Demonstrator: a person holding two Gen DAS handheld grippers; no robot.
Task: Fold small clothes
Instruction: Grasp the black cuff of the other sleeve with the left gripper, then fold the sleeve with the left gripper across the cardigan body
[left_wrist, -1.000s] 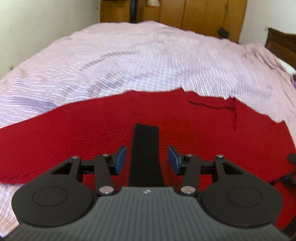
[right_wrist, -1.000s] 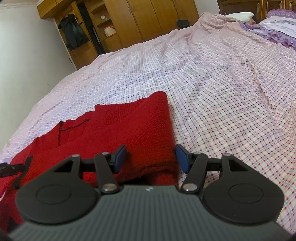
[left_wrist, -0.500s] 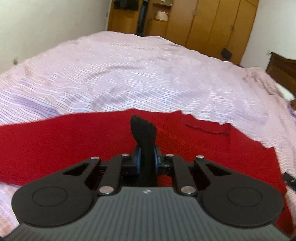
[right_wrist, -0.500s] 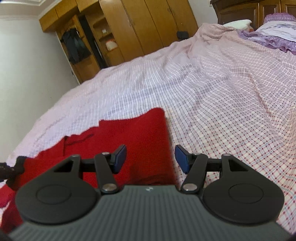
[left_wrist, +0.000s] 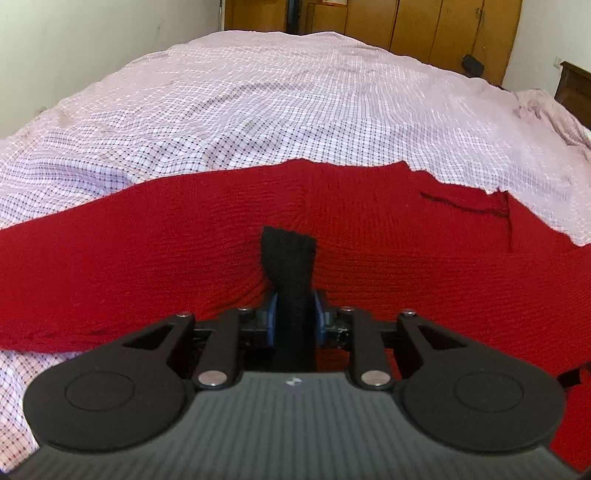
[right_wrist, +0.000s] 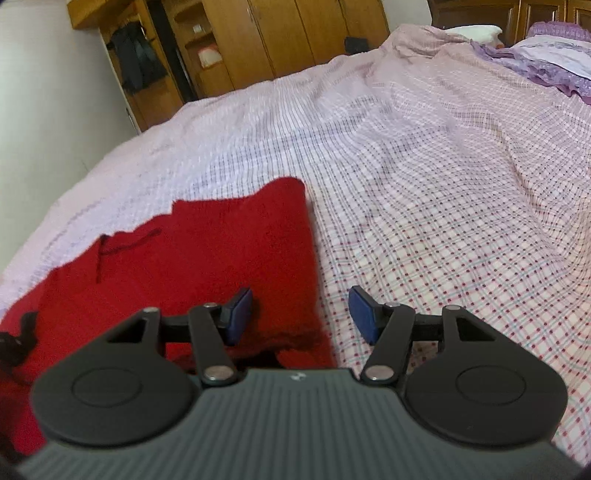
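Red knitted garment (left_wrist: 369, 236) spread flat on bed's pink checked sheet (left_wrist: 280, 110). Black knitted band (left_wrist: 291, 291) pinched between left tool (left_wrist: 293, 319) pads, jaws easing apart. Right tool (right_wrist: 301, 314) half open, empty, over garment's right edge.

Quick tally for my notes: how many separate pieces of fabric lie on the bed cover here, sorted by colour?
Red: 1, the red knit garment spread on the checked bed cover
Black: 1, the black knit strip, between the pads of the left gripper, whose jaws are opening
Total: 2
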